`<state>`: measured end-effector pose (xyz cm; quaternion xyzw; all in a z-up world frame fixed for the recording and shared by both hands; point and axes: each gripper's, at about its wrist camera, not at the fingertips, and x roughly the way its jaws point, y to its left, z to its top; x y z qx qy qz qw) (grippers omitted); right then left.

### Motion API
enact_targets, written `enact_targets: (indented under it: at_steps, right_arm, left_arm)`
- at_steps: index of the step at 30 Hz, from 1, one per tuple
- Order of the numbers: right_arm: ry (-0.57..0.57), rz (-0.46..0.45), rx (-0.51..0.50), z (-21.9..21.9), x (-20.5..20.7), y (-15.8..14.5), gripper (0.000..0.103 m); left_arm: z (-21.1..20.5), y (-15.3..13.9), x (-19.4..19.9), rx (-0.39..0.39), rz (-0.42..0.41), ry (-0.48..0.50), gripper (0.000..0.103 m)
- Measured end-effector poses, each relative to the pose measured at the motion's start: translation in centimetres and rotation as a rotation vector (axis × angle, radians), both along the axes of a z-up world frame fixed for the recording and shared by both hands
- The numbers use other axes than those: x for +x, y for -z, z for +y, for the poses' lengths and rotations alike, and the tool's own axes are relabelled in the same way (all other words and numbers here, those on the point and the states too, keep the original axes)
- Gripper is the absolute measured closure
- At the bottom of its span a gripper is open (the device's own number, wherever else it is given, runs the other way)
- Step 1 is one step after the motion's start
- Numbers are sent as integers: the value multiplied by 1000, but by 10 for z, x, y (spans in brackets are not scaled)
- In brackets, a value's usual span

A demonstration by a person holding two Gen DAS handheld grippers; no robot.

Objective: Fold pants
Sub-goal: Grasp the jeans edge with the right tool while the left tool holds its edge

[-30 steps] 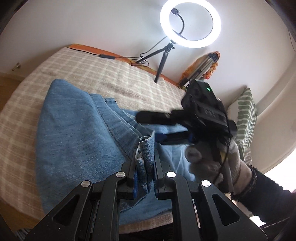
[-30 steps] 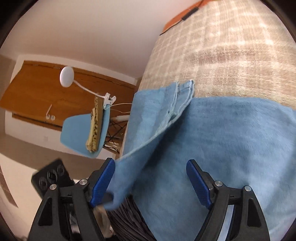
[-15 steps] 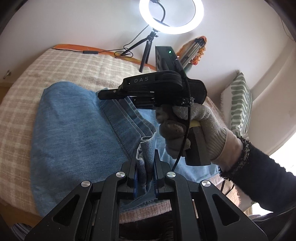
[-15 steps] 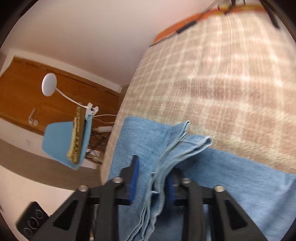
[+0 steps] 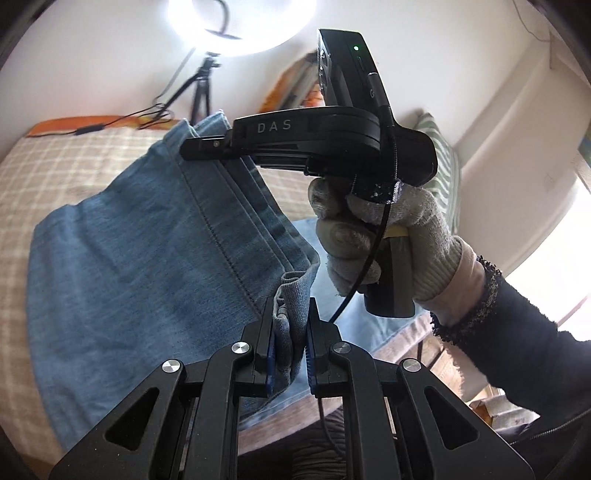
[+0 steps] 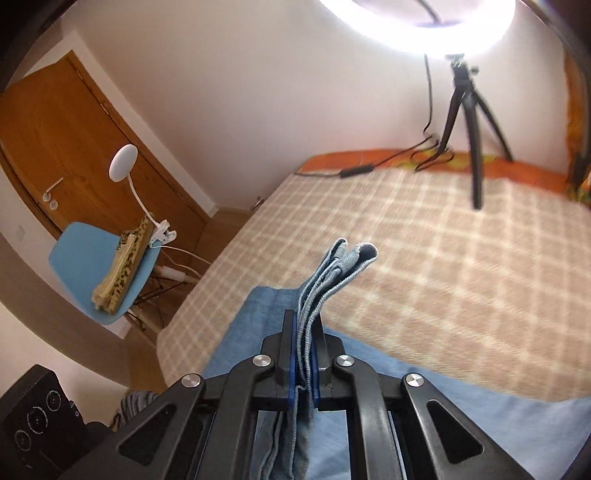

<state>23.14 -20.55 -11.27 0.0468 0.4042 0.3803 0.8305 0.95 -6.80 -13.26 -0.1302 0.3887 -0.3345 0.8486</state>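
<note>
Blue denim pants [image 5: 129, 258] lie on a checked bed cover [image 5: 74, 158]. My left gripper [image 5: 290, 306] is shut on a bunched fold of the denim near the front edge. A gloved hand [image 5: 388, 236] holds my right gripper [image 5: 199, 147] raised above it, and a layered hem hangs from its tips. In the right wrist view the right gripper [image 6: 303, 321] has its jaws closing tight on several layers of hem [image 6: 351, 262], which stick up past the pads. The cloth between the two grippers is lifted off the bed.
A ring light [image 6: 424, 14] on a black tripod [image 6: 469, 122] stands at the far side of the bed [image 6: 443, 277]. A blue chair [image 6: 85, 258] with folded cloth and a clip lamp stands left, before a wooden door [image 6: 48, 129]. A striped pillow [image 5: 443, 166] lies right.
The right gripper went from wide open around the hem to shut on it, then rose and lifted the hem off the bed. The left gripper kept its grip and moved up with the cloth.
</note>
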Motion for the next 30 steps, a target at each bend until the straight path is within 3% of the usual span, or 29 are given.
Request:
enact_targets:
  at_steps: [12, 30]
  right_arm:
    - [127, -85, -71, -99, -11, -25, 100]
    - [360, -163, -248, -244, -50, -45, 100]
  left_arm:
    - [-94, -19, 9, 9, -40, 194, 92]
    - [-247, -27, 15, -50, -61, 474, 92]
